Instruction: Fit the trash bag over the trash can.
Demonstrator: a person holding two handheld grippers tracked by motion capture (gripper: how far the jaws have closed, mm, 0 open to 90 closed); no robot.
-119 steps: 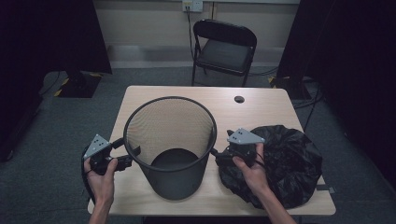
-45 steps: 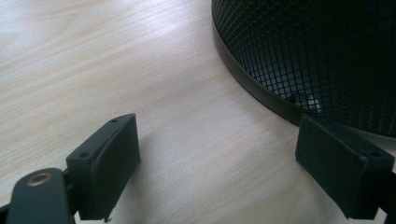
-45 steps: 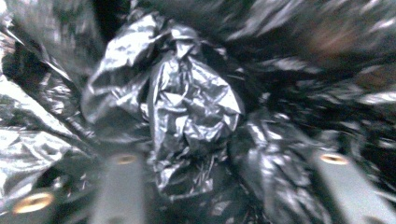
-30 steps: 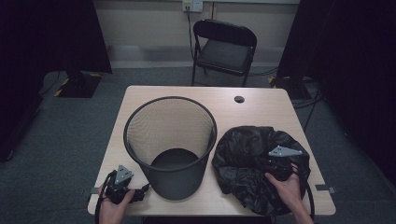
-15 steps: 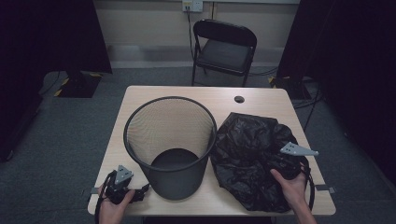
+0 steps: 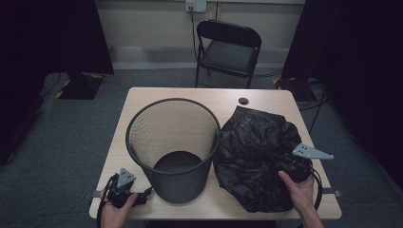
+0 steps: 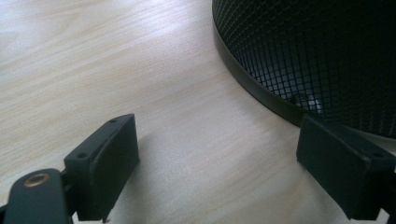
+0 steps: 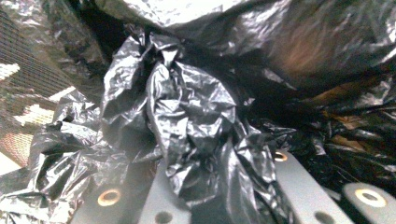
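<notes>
Your right gripper (image 6: 297, 172) is pinching a bunched fold of the black plastic bag (image 6: 256, 152), its jaws pressed nearly together with the crinkled film (image 8: 196, 126) gathered between them. The bag is lying heaped on the right half of the surface (image 6: 142, 102), leaning against the mesh wastebasket (image 6: 173, 142). Your left gripper (image 6: 124, 194) is resting on the surface at the near left corner, its jaws spread wide and holding nothing, with one jaw sitting just beside the basket's base rim (image 7: 252, 88).
</notes>
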